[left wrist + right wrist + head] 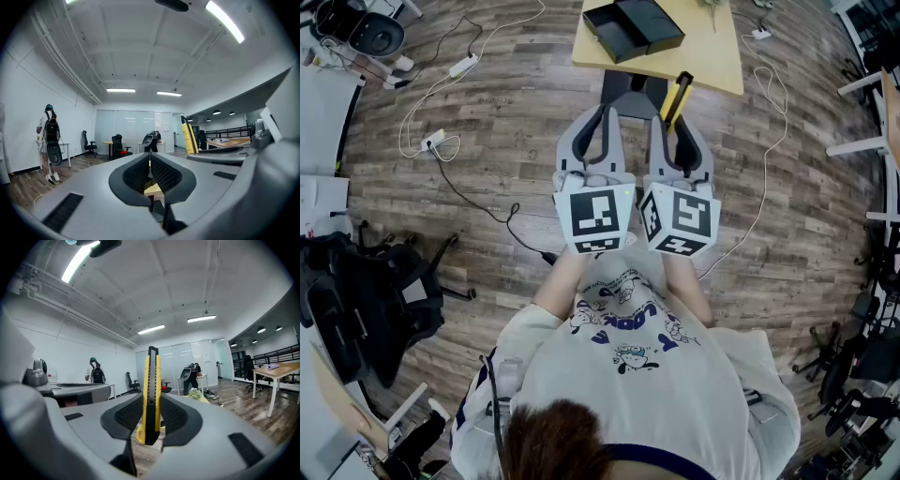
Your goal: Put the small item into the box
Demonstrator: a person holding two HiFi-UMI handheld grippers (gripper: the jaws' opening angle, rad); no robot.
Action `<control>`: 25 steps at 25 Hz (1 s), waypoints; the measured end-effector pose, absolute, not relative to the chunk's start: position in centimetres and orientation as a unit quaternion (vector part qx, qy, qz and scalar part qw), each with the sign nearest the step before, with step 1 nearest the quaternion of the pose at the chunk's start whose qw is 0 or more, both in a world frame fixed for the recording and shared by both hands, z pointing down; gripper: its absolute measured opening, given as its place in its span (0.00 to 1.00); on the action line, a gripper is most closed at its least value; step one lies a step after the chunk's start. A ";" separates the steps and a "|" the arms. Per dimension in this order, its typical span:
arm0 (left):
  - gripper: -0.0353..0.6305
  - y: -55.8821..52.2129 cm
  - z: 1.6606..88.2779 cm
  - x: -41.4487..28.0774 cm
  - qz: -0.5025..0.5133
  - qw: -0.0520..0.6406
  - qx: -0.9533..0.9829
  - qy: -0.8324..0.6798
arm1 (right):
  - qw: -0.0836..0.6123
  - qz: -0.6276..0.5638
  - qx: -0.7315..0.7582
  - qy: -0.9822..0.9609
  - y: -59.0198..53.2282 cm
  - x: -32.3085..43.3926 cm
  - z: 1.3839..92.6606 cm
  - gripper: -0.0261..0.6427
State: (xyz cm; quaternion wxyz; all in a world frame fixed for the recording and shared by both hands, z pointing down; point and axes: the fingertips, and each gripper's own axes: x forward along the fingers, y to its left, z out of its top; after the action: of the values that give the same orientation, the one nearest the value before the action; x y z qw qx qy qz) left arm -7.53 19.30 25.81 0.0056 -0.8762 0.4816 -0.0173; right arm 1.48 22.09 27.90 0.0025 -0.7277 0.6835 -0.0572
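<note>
A black open box lies on a small wooden table ahead of me, its lid beside it. My right gripper is shut on a yellow utility knife, which stands upright between the pads and sticks out past the tips. Close beside it on the left, my left gripper is held level with it. Its pads meet at the tip with nothing between them. Both grippers hover over the wooden floor, short of the table.
White cables and power strips trail over the floor at left, and another cable runs at right. Black office chairs crowd the left edge. A person with a backpack stands far off.
</note>
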 end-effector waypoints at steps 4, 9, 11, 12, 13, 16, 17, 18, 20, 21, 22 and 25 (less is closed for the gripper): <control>0.09 19.0 26.0 -6.9 -0.017 0.005 -0.877 0.481 | 0.002 -0.059 -0.727 0.684 21.8 2.1 28.1 0.23; 0.09 18.6 25.9 -6.8 -0.018 0.004 -0.877 0.480 | 0.000 -0.059 -0.728 0.683 21.4 2.1 28.1 0.23; 0.09 18.4 26.0 -6.9 -0.017 0.004 -0.878 0.479 | 0.000 -0.058 -0.727 0.684 21.2 2.0 28.2 0.23; 0.09 18.3 26.1 -6.9 -0.017 0.004 -0.878 0.478 | 0.000 -0.058 -0.727 0.684 21.1 2.0 28.2 0.23; 0.09 18.1 26.1 -6.8 -0.017 0.004 -0.878 0.478 | 0.001 -0.057 -0.726 0.685 20.9 2.0 28.2 0.23; 0.09 17.5 26.2 -6.7 -0.017 0.002 -0.879 0.477 | 0.001 -0.058 -0.726 0.685 20.3 2.1 28.3 0.23; 0.09 17.2 26.3 -6.7 -0.017 0.002 -0.879 0.477 | 0.001 -0.059 -0.726 0.685 20.0 2.1 28.4 0.23; 0.09 16.9 26.4 -6.7 -0.018 0.001 -0.879 0.476 | 0.000 -0.059 -0.727 0.685 19.8 2.1 28.5 0.23; 0.09 16.4 26.5 -6.7 -0.018 -0.001 -0.879 0.476 | -0.001 -0.062 -0.727 0.684 19.2 2.1 28.7 0.23; 0.09 16.1 26.6 -6.8 -0.018 -0.001 -0.880 0.475 | -0.001 -0.063 -0.728 0.683 19.0 2.1 28.8 0.23; 0.09 15.9 26.8 -6.8 -0.018 -0.002 -0.880 0.475 | -0.001 -0.064 -0.728 0.682 18.7 2.1 28.9 0.23; 0.09 15.1 27.1 -7.0 -0.020 -0.004 -0.881 0.472 | -0.001 -0.069 -0.730 0.679 18.1 2.0 29.3 0.23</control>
State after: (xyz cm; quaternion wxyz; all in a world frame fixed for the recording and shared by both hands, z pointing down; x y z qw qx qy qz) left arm -6.96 15.12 27.13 -0.0039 -0.8815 0.4717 -0.0204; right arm 2.05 18.11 29.35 -0.0013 -0.7304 0.6795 -0.0694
